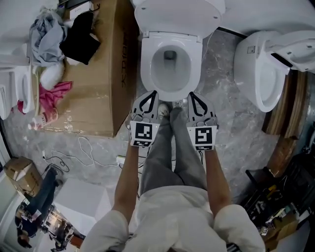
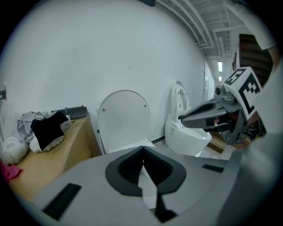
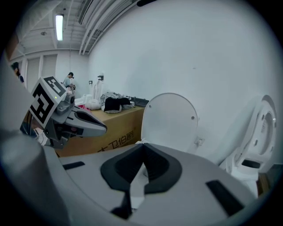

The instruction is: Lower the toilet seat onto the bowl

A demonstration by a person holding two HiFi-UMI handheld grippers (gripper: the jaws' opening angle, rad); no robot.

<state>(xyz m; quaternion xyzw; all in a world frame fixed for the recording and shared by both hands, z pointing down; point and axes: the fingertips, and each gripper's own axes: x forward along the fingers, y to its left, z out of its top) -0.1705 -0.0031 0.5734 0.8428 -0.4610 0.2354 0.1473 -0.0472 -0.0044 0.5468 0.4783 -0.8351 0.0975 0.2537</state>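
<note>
Head view: a cardboard box [image 1: 98, 83] piled with clothes [image 1: 54, 34] crowds the left side of the bowl [image 1: 147, 74]. A second toilet [image 1: 261, 74] sits off to the right, and the person's shoes [image 1: 165, 109] are planted just at the bowl's front. The toilet seat [image 1: 179, 12] stands upright at the back. The left gripper [image 1: 155, 93] and right gripper [image 1: 191, 93] hover side by side over the front rim. Both are closed tight on nothing, well apart from the seat.

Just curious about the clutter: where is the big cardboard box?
In the head view the cardboard box lies on the floor directly left of the toilet, with clothes piled on its far left corner.
</note>
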